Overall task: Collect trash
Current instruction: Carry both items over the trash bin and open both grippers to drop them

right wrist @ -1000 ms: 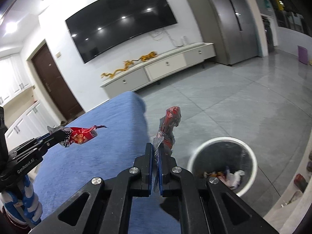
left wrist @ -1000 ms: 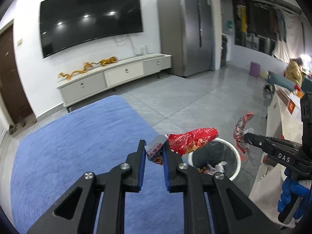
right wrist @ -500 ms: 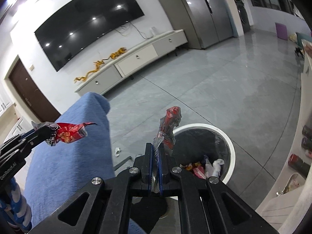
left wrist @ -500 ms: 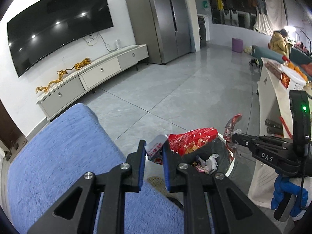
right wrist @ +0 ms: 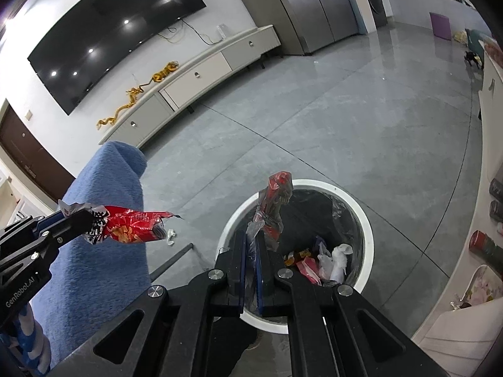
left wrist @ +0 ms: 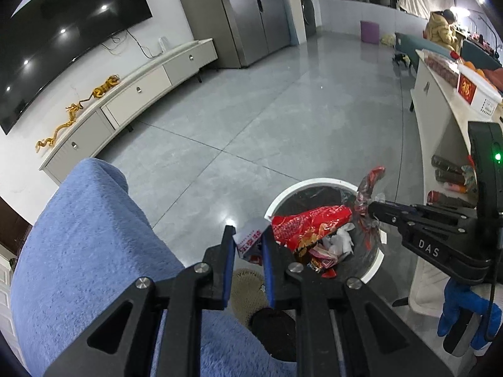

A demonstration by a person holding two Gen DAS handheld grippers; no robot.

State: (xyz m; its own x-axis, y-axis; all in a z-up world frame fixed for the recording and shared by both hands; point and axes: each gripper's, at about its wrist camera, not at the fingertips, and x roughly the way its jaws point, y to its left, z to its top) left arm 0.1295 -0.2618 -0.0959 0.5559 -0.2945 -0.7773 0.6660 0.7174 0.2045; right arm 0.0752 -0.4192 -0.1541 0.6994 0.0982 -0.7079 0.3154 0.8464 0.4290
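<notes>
In the left wrist view, the left hand-held gripper (left wrist: 248,245) has its two blue pads closed on the white printed end of a red snack bag (left wrist: 309,224), whose crumpled body sticks out to the right over the near rim of the white-rimmed trash bin (left wrist: 314,183); gripping it by one end lets the rest hang free of the fingers, so it should fall cleanly once released. The bin stands on the grey tiled floor just beyond the blue blanket (left wrist: 94,251) and already holds papers and wrappers. From the right, the right hand-held gripper (left wrist: 372,209) reaches in with a twisted red-and-clear wrapper (left wrist: 367,188) pinched at its tip, directly above the bin opening. In the right wrist view, the right hand-held gripper (right wrist: 250,251) is almost fully closed, clamping the clear lower part of the twisted wrapper (right wrist: 276,201), which stands up over the bin (right wrist: 366,235); this piece looks ready to drop. The left hand-held gripper (right wrist: 77,220) appears at the left with the snack bag (right wrist: 132,223), which from this angle sits over the blanket (right wrist: 103,251) edge and floor, beside the bin rather than above it, so I judge it needs to shift further right. A small white scrap (right wrist: 170,235) lies on the floor.
</notes>
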